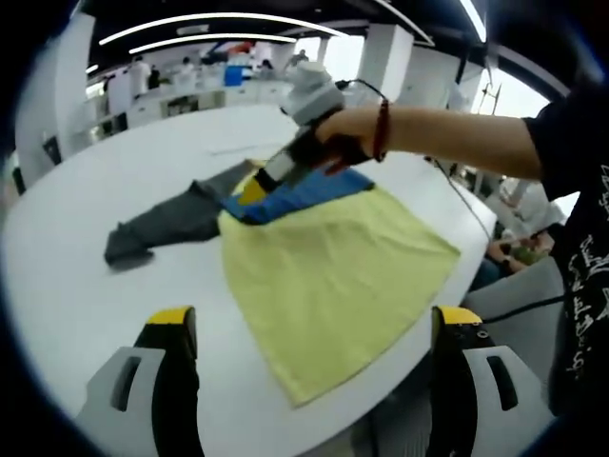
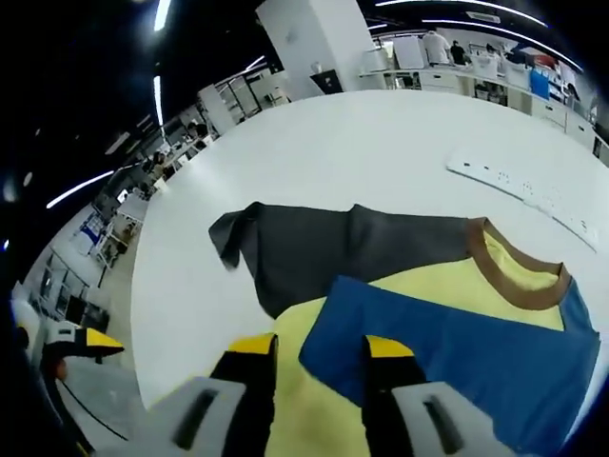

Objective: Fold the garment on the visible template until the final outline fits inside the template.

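1. Left gripper (image 1: 314,328): yellow-tipped jaws wide apart, holding nothing, above the round white table (image 1: 86,286).
2. Yellow, blue and grey cloth garment (image 1: 324,257) lies at twelve o'clock.
3. Right gripper (image 2: 319,350): jaws narrow, at the blue sleeve edge; grip uncertain.
4. The right gripper view shows the brown collar (image 2: 514,271).

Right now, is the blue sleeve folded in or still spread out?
Folded in: the blue sleeve lies over the yellow body, while the grey sleeve lies spread on the table.
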A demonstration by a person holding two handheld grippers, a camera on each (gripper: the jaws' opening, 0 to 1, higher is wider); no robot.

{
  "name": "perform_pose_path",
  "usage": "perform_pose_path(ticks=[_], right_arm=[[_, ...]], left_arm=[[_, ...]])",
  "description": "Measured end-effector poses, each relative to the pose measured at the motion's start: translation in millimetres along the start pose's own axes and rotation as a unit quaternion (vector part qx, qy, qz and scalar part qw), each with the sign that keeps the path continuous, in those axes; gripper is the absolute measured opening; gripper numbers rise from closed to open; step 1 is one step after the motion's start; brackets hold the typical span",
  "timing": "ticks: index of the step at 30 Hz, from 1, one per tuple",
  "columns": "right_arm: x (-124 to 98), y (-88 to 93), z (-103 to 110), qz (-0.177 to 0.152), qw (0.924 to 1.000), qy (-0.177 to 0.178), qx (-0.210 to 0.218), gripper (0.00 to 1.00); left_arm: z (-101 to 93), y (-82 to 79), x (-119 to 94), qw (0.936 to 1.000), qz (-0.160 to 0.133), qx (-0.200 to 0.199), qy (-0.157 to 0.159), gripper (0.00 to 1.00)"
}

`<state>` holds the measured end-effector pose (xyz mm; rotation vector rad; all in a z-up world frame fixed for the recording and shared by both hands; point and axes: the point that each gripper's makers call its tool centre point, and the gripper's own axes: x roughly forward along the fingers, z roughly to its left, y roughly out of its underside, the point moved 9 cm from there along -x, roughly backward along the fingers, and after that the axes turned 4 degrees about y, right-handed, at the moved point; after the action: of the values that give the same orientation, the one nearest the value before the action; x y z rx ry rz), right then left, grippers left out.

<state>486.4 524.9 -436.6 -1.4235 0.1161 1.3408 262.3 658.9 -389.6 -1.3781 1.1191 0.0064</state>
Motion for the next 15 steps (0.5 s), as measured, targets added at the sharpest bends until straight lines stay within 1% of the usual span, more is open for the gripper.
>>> perform_pose_path(ticks=[3,5,9,11,15], right_arm=[[-6.1,-5.0,-9.3,-0.012,0.9997,0.019,-0.009,0.46],[-14.2,-7.3,-13.4,-0.026,0.9993,0.025,-0.002,0.52],[-25.8,-6.2,-22.3,-0.036,0.9984,0.044,-0.003,0.66],[-29.1,-4.5,-28.6,-0.035,0.9979,0.054,-0.006,0.67],[-45.1,2.7,-39.6,-0.038,0.9966,0.073,-0.002,0.69]], left_arm=[[-0.5,-2.3,-1.1,1.0000,-0.004,0.000,-0.002,0.99],[0.7,-2.9,-1.6,0.9999,-0.006,-0.003,-0.008,0.99],[0.9,-4.5,-3.2,0.9999,-0.009,-0.003,-0.012,0.99],[-0.2,-5.3,-3.6,0.9999,-0.011,-0.002,-0.012,0.99],[-2.4,-6.0,-4.5,0.9999,-0.011,0.003,-0.010,0.99]])
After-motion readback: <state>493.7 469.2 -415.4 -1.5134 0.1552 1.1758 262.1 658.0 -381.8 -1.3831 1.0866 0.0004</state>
